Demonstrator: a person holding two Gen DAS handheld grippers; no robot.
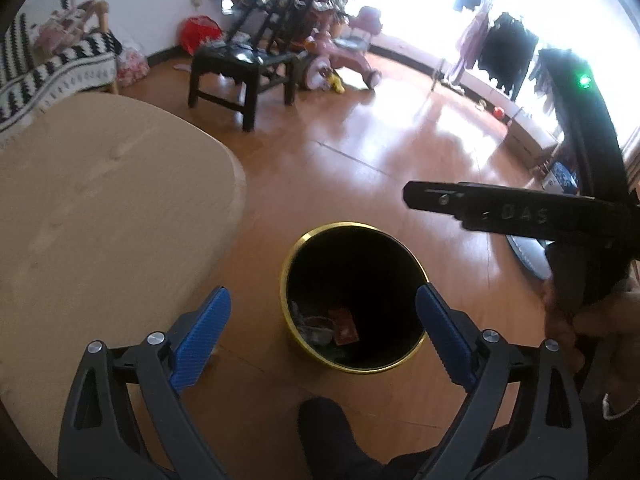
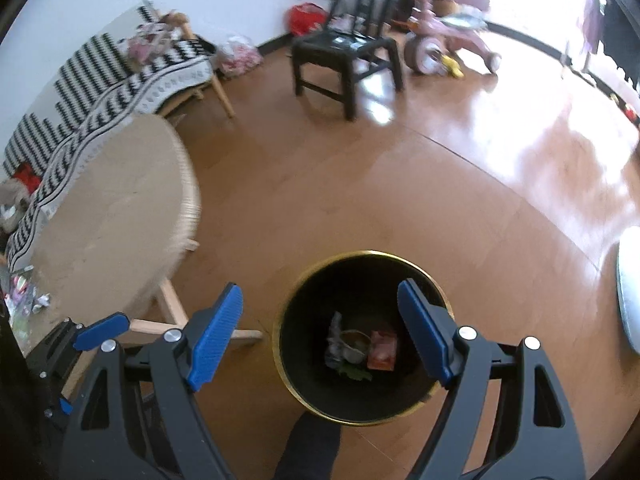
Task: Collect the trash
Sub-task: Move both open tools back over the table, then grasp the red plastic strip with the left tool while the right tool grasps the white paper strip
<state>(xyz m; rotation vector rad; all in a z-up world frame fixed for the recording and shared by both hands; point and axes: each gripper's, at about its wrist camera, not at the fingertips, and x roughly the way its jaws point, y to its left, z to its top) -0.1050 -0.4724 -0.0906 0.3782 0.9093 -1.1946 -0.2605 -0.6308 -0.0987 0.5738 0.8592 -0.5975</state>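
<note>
A black trash bin with a gold rim [image 1: 285,280] stands on the wooden floor and holds a red wrapper [image 1: 343,325] and other scraps. In the right wrist view the bin [image 2: 276,344] shows the red wrapper [image 2: 382,350], grey crumpled trash [image 2: 344,344] and a green leaf. My left gripper [image 1: 323,320] is open and empty above the bin. My right gripper [image 2: 320,316] is open and empty, also above the bin. The right gripper's black body [image 1: 520,216] shows at the right of the left wrist view. Small trash [image 2: 28,296] lies at the far left by the table.
A round beige table [image 1: 100,220] stands left of the bin. A black chair [image 1: 248,60], a pink tricycle [image 1: 344,52] and a striped sofa [image 2: 100,80] stand farther back. A white object [image 2: 630,288] lies on the floor at right. A dark-socked foot [image 2: 308,448] is below the bin.
</note>
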